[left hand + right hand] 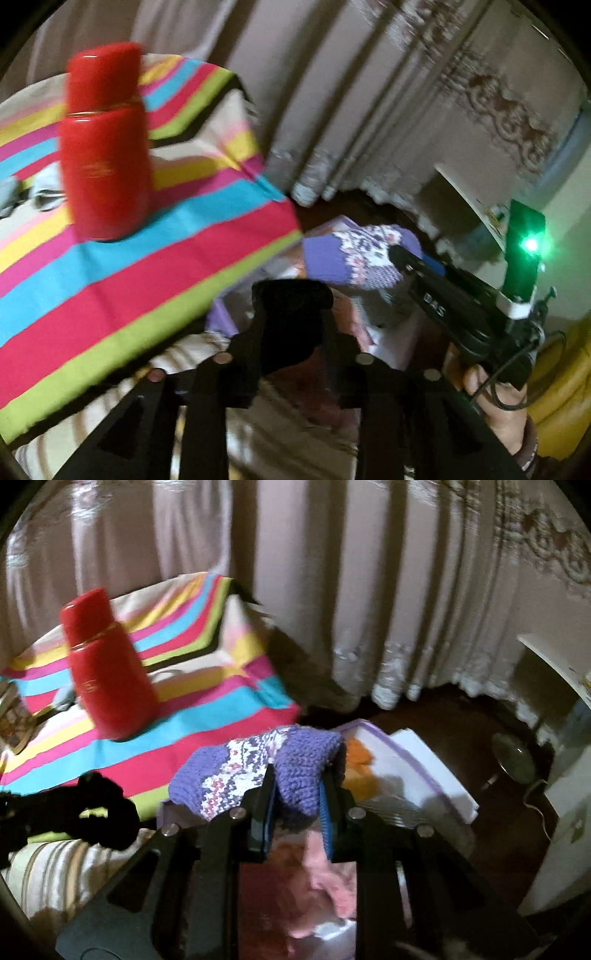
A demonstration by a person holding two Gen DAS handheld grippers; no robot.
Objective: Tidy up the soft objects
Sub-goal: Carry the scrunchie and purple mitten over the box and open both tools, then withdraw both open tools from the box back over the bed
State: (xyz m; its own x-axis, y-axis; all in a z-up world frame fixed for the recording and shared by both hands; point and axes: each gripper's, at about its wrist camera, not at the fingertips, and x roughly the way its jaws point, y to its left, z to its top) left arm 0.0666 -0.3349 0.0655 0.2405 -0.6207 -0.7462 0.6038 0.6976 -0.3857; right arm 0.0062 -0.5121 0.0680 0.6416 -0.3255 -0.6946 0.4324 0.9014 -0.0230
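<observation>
Knitwear is what the right gripper [297, 805] carries: its two blue-padded fingers are clenched on a purple patterned knit piece [258, 771], which hangs directly over the white storage box [424, 771], apparently so it can drop inside with the other soft things. One orange item [360, 760] and one pink item [328, 878] already lie in that box. To the left of the box, the left gripper [291, 325] has a dark fabric piece [295, 295] bunched between its fingers; blur and darkness leave it unclear whether the pads press on it or have let go. That fabric sits at the near left edge of the box, likely headed the same way. Farther left of the box, one red bottle [107, 668] stands upright on a single striped cloth [207, 738], a hard thing probably left out on purpose. Two grippers, one box, four soft pieces can be counted.
</observation>
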